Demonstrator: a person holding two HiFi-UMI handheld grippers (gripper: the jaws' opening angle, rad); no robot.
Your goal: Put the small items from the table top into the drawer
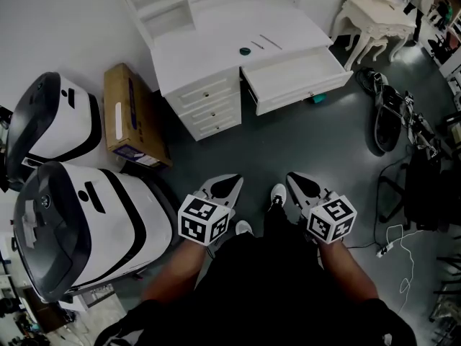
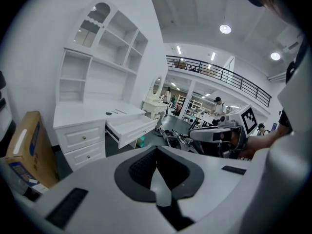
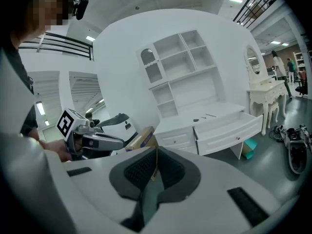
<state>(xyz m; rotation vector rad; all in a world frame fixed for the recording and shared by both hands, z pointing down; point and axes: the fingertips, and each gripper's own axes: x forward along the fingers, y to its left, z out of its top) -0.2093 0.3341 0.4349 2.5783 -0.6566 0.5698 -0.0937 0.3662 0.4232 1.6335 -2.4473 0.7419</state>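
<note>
Head view shows a dark round item [image 1: 245, 50] on the white desk [image 1: 205, 52].

We see bare grey floor [image 1: 288, 143] between us and the far desk [image 1: 216, 38], a free path to the pulled-out drawer [image 1: 302, 96], which is open from above. Left is blocked: cardboard box [image 1: 130, 114] beside the desk, two white machines [image 1: 86, 222] nearer. Right: dark gear and cables [image 1: 396, 117] crowd the floor.
</note>
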